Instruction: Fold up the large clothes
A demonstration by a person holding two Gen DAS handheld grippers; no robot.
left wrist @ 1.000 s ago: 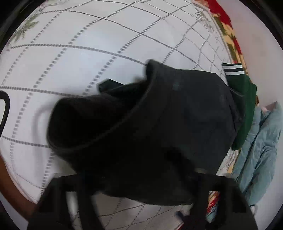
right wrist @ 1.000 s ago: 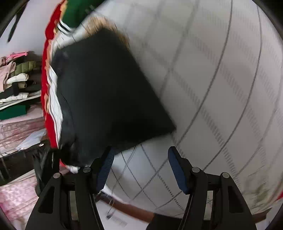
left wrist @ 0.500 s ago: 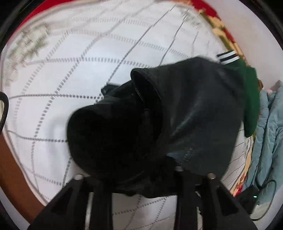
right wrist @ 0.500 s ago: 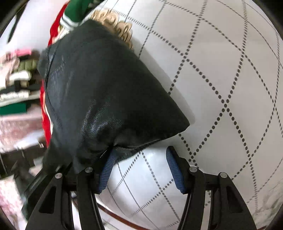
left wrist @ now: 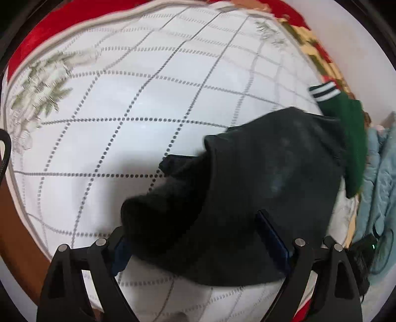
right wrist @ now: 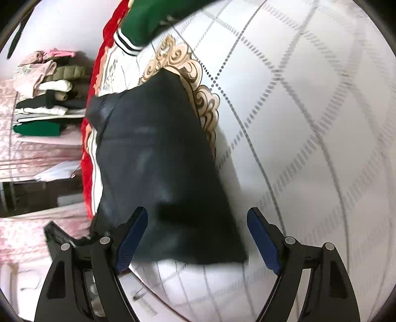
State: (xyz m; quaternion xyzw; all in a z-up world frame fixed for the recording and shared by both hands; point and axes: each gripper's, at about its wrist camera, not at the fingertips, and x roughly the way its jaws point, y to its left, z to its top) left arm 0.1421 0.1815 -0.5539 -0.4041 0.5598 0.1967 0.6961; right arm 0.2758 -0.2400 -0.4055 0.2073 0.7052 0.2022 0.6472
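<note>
A folded black jacket [left wrist: 259, 188] lies on a white quilted bed cover [left wrist: 138, 99] with a dotted diamond pattern. In the left wrist view my left gripper [left wrist: 200, 237] is open, its jaws wide apart around the jacket's near edge, with a rolled sleeve or collar bulging at the left. In the right wrist view the same jacket [right wrist: 158, 158] lies flat near the bed's edge. My right gripper [right wrist: 195, 237] is open, its blue pads [right wrist: 262, 240] either side of the jacket's near corner.
A green garment with striped cuff [left wrist: 346, 128] lies beyond the jacket, also seen in the right wrist view [right wrist: 148, 22]. A pale blue garment [left wrist: 381, 178] lies off the bed. A stack of folded clothes [right wrist: 47, 94] sits on a pink surface. The bed has a red border [right wrist: 86, 138].
My left gripper has let go of the jacket and opened wide. The jacket has settled flat on the bed. My right gripper stays open and has shifted over the jacket's corner.
</note>
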